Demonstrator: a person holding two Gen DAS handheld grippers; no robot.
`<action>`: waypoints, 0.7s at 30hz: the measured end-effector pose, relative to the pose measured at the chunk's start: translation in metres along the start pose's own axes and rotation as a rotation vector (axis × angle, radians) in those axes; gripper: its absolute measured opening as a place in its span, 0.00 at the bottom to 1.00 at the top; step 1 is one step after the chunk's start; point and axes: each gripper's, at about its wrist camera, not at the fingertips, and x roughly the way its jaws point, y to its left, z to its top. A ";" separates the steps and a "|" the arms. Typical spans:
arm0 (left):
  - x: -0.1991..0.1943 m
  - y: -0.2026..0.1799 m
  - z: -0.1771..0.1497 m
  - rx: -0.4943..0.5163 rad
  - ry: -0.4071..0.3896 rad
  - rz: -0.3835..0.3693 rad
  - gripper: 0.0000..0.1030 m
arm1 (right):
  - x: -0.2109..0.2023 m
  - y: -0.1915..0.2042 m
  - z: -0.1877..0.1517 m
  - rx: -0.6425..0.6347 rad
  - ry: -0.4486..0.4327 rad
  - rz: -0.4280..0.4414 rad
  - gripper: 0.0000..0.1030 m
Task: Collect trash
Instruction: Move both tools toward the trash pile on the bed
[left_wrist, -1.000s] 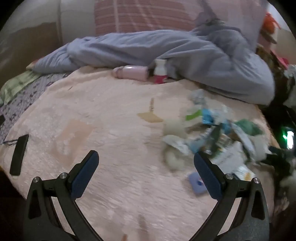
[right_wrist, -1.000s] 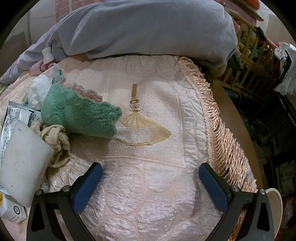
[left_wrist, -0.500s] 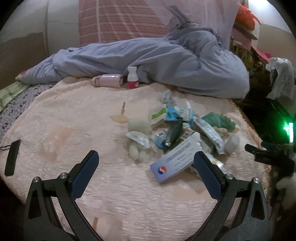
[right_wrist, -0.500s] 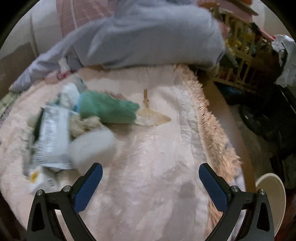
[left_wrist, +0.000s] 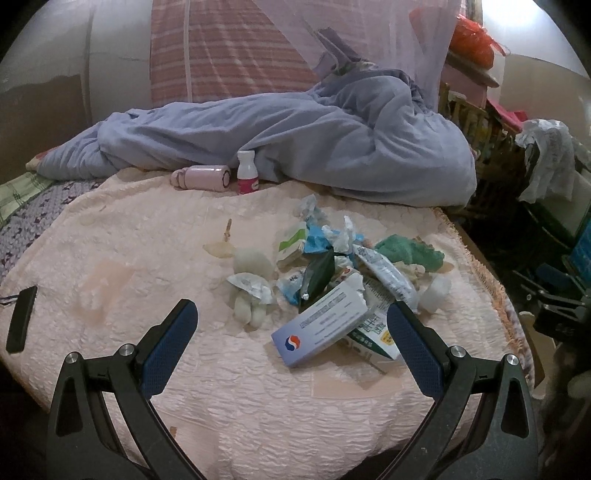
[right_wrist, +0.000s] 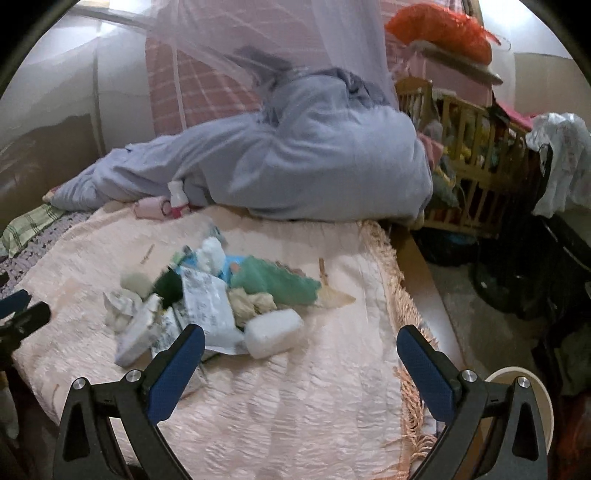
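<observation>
Pale pink quilted bedspread (left_wrist: 155, 236) carries a heap of crumpled wrappers and cartons (left_wrist: 332, 269), with a flat blue-white cardboard box (left_wrist: 321, 328) at its near edge and a green knitted cloth (right_wrist: 277, 282) at the back. The left tool (left_wrist: 291, 328) and right tool (right_wrist: 301, 350) both hang spread wide and empty above the bed.
</observation>
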 end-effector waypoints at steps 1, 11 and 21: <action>-0.001 0.000 0.000 0.000 -0.002 0.001 0.99 | -0.003 0.001 0.000 0.001 -0.009 -0.001 1.00; -0.004 0.000 0.000 0.003 -0.009 0.001 0.99 | -0.022 0.016 0.003 -0.025 -0.056 -0.009 1.00; -0.005 -0.002 0.000 0.003 -0.015 0.009 0.99 | -0.029 0.023 0.003 -0.030 -0.080 -0.005 1.00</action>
